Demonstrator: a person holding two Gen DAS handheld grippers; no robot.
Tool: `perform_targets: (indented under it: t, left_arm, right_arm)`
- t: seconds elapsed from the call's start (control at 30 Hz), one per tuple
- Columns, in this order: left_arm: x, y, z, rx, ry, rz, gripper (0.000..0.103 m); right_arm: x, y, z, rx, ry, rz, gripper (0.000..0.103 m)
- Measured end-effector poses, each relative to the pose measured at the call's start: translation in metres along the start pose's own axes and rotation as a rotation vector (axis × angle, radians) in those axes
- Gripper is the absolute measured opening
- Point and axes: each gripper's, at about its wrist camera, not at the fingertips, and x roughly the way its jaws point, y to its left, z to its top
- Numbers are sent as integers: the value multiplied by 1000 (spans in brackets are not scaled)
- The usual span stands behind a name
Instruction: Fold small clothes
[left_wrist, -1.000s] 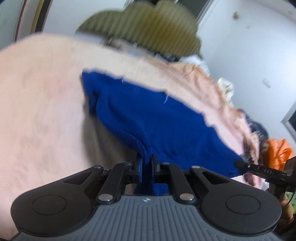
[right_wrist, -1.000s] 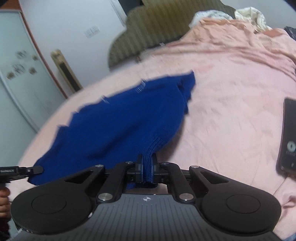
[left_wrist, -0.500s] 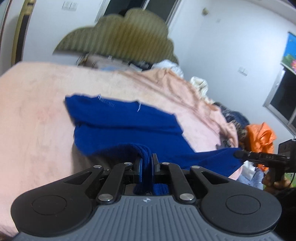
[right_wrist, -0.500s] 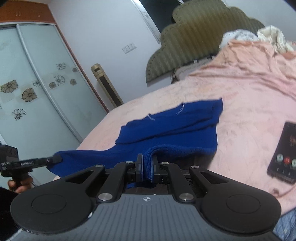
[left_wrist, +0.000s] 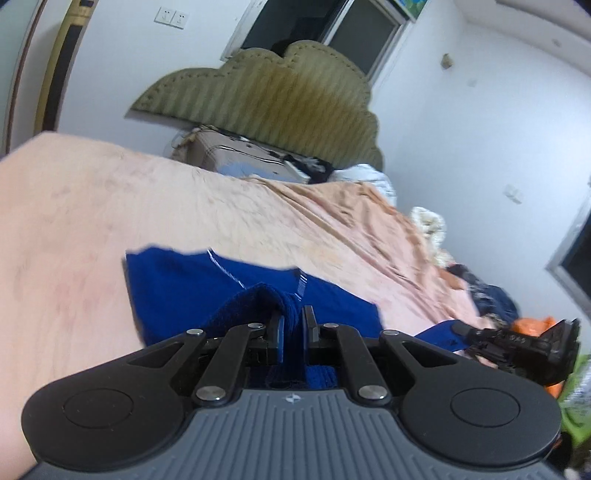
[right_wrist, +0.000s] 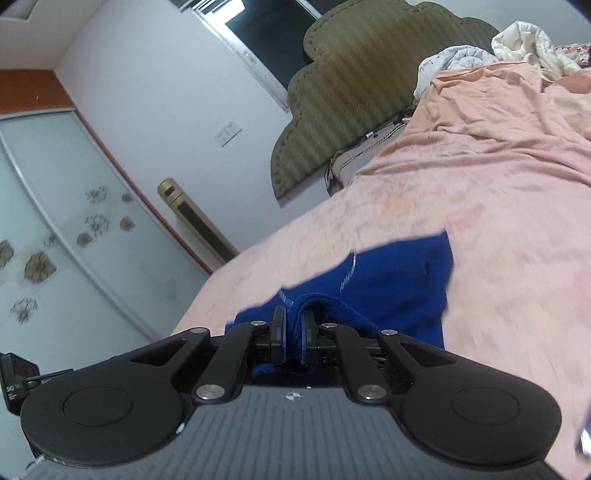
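Left gripper (left_wrist: 293, 324): jaws nearly shut, pinching a bunched hem of the blue knit garment (left_wrist: 192, 288); cloth fills the gap between the pads. Right gripper (right_wrist: 293, 325): same, jaws clamped on a ribbed fold of that garment (right_wrist: 391, 280). Change over the last second: both grippers have risen and come forward, and the near hem has lifted off the bed with them. A second ago the garment lay stretched wide ahead of the jaws; now its visible spread is much shorter, the held edge arching over the part beyond the jaws, which lies on the pink bedspread (left_wrist: 92, 206). Judgement: a bottom-to-top fold is mid-carry; the hem has yet to be laid down on the far edge. Count: two grippers, each seen at the other's side; one blue garment in work; one bedspread. Beyond the jaws, one olive scalloped headboard (left_wrist: 266, 92). To the far right of the left jaws, a loose heap of other clothes (left_wrist: 491, 295), orange piece among them, number not countable. Left of the right jaws, one tall gold-coloured unit (right_wrist: 192, 218) by the wall.
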Motion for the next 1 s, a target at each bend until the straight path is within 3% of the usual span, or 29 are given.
perform_targets:
  t: [0.27,0.37,0.43,0.47,0.53,0.57,0.63,0.7,0.77,0.8,0.9,1.0]
  left_arm:
    - [142,39,51,-3,56,154,9]
    - [200,58,58,24,145,193,11]
    - [230,76,55,-20,222,300,13]
    - [234,82,53,-35,241,310,13]
    - [224,90,47,-41,221,298,13]
    - [216,91,44,-25,208,304,14]
    - [200,91,40,18,194,345,26]
    - [183,92,35,39,163,362,58]
    - [172,89,31,52,128,347,72]
    - [169,85,29,67,119,342,72]
    - [175,69,26,181,121,329,72]
    - [200,38,16,438,176,363,72]
  right_arm:
    - [131,-56,59,90,43,-51,10]
    - [185,-78,69,95,72,-135,12]
    - [220,-100,71,118,74,-232,22]
    - [231,-110,72,114,77,-294,37]
    - [238,-123,70,120,67,-415,40]
    - [232,-124,69,115,48,-427,40]
    - [217,-118,66,67,18,-382,46]
    - [208,-111,63,12,38,-373,59]
    - [216,-108,62,-17,104,-344,63]
    - [224,-107,61,-27,145,-323,66]
    - [255,-103,51,-77,230,-336,64]
    - [271,-91,47,-213,198,-470,48]
